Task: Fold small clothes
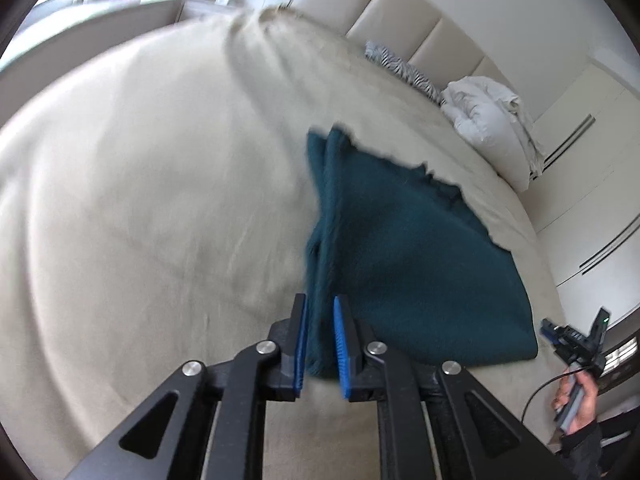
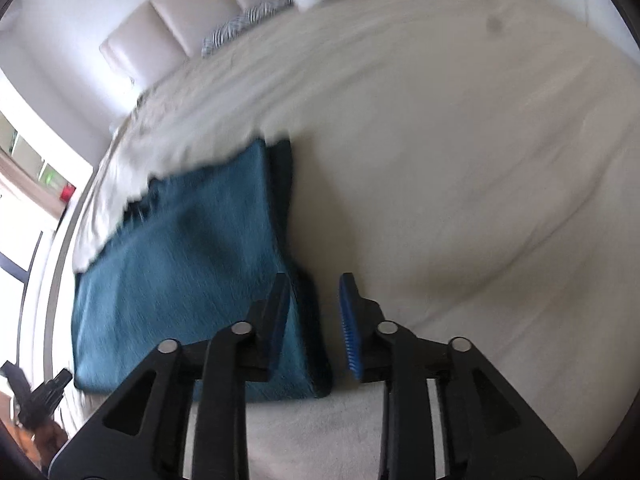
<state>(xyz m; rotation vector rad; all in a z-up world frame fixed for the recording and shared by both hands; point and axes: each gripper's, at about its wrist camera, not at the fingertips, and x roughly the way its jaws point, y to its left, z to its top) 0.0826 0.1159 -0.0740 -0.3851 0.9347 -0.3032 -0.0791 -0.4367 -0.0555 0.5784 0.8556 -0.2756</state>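
Note:
A dark teal knitted garment [image 1: 400, 248] lies folded flat on a cream bed cover [image 1: 140, 200]; it also shows in the right wrist view [image 2: 180, 272]. My left gripper [image 1: 322, 344] is open, its blue pads either side of the garment's near left folded edge, a gap visible around the cloth. My right gripper [image 2: 314, 324] is open above the garment's near right corner, the left finger over the cloth, the right finger [image 2: 352, 332] over bare cover. The right gripper also shows at the far right edge of the left wrist view [image 1: 576, 344], held in a hand.
A padded cream headboard [image 1: 400, 12] runs along the far side. A zebra-patterned cushion [image 1: 404, 68] and a white crumpled duvet [image 1: 496, 120] lie near it. White wardrobe doors [image 1: 592, 184] stand to the right. A window [image 2: 24, 184] is left of the bed.

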